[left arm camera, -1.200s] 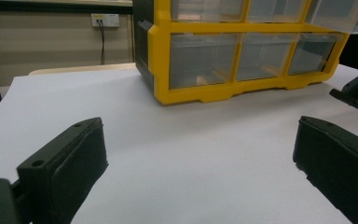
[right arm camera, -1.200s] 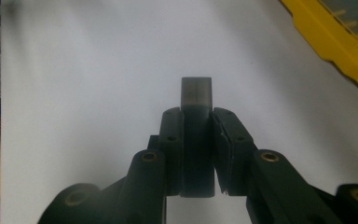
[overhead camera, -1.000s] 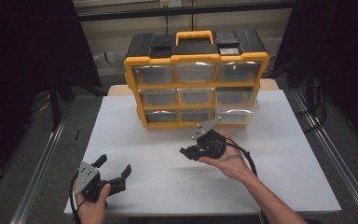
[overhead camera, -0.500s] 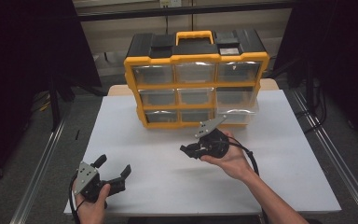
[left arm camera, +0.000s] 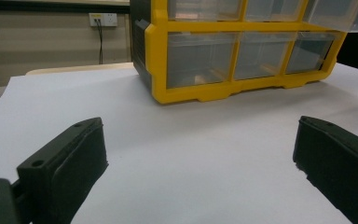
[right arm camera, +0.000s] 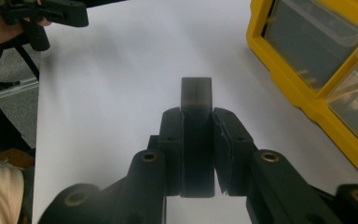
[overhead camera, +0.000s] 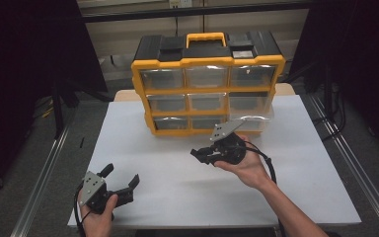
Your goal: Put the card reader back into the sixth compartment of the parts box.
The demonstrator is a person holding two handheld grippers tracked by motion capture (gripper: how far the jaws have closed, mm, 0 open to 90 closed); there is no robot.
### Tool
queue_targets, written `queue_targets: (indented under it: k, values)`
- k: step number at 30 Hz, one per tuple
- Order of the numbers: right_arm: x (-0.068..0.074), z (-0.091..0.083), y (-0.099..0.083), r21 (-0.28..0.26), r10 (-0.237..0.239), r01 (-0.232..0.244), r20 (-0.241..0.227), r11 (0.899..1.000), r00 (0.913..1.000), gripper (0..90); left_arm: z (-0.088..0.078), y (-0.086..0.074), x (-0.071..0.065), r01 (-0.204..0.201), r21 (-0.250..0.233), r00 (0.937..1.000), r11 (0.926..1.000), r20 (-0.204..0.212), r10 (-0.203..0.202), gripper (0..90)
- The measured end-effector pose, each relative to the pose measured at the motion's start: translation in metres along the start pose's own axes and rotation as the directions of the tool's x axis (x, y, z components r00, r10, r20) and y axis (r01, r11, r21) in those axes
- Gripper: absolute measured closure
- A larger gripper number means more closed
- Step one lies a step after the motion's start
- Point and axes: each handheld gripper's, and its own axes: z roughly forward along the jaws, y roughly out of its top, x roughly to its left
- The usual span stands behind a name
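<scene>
The right gripper [right arm camera: 196, 140] has its jaws closed on a small dark rectangular block [right arm camera: 196, 95], whose long axis runs straight out along the jaws; its far end sticks out past the tips, over bare white table [right arm camera: 121, 70]. What the block is cannot be told from its plain dark face. In the high view this gripper [overhead camera: 205, 154] is held up off the table in the person's right hand [overhead camera: 246, 168], tips pointing toward the person's left, just in front of the yellow drawer organizer [overhead camera: 207, 64].

From the right jaws, the organizer's yellow frame [right arm camera: 279, 79] lies off to the right side and slightly ahead, not along the line of the block. One clear drawer [overhead camera: 249, 121], at the right of the lower rows, stands pulled out from the frame and sits just behind the right gripper in the high view.

If the block is meant for that drawer, the move probably turns on swinging the jaws round toward the organizer, since the block now points along its front and not into it. The right hand is much the nearer.

The left gripper [overhead camera: 121, 185] rests low near the table's near edge, well apart from the organizer, jaws spread wide with nothing between them. The organizer's bottom row of drawers [left arm camera: 242, 56] lies ahead of them and a little to the right.
</scene>
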Motion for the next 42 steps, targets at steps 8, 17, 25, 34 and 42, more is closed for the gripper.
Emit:
queue_targets:
  k: [8,17,25,34,42]
  values:
    - [0.0,-0.008,0.004,-0.03,0.0,0.0,0.0,1.0,1.0,74.0,0.0,0.0,0.0,-0.004,-0.001,1.0,1.0,0.0,0.004,2.6]
    - [-0.001,-0.018,0.009,-0.066,0.002,-0.002,0.001,0.998,1.0,74.0,0.0,0.0,0.0,-0.008,-0.003,1.0,1.0,-0.002,0.008,2.6]
    - [-0.002,-0.03,0.017,-0.099,-0.005,0.006,0.01,0.995,0.9999,74.0,0.001,0.0,0.0,-0.005,0.001,1.0,1.0,-0.004,0.005,2.6]
    - [-0.004,-0.038,0.024,-0.098,-0.008,0.011,0.026,0.995,0.9996,74.0,0.001,0.0,-0.001,-0.016,-0.002,0.9999,0.9999,0.001,0.016,2.6]
    - [-0.005,-0.045,0.033,-0.099,-0.021,0.025,0.039,0.995,0.999,74.0,0.0,0.0,0.0,-0.015,-0.003,0.9998,0.9999,-0.01,0.015,2.6]
